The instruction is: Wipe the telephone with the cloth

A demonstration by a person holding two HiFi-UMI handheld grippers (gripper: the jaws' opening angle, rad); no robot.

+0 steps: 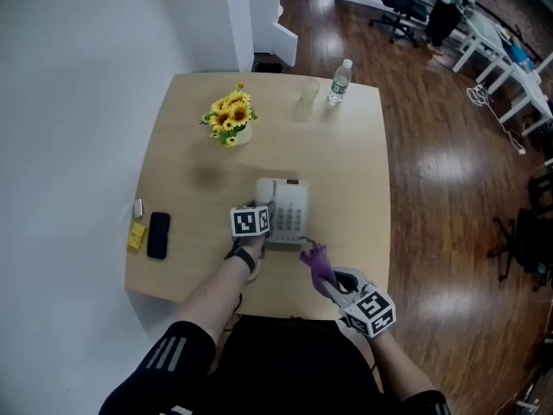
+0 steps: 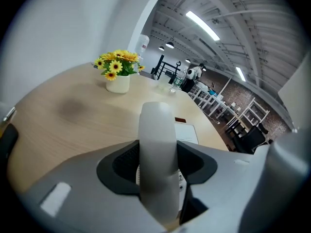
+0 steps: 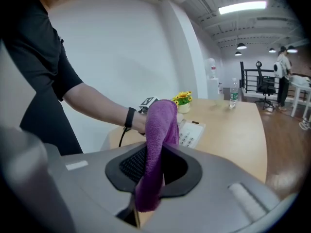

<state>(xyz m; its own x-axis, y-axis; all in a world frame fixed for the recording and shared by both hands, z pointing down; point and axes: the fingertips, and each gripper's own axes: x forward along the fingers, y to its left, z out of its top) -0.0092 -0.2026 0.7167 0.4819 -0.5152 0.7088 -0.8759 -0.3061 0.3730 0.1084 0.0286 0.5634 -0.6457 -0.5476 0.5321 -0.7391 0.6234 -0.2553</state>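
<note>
Right gripper (image 1: 335,282) nearest, over the counter's (image 1: 186,158) near edge. Its fingers are clamped on the purple cloth (image 3: 158,144), which sticks out past them, just beside the phone's (image 1: 292,214) near right corner. Left gripper (image 2: 158,171): fingers closed on the white handset (image 2: 156,130), over the phone's left side. Phone sits mid-counter, toward the near edge. Flowers (image 1: 230,116) and bottle (image 1: 340,81) by the far edge; black mobile (image 1: 158,234) by the left edge.
</note>
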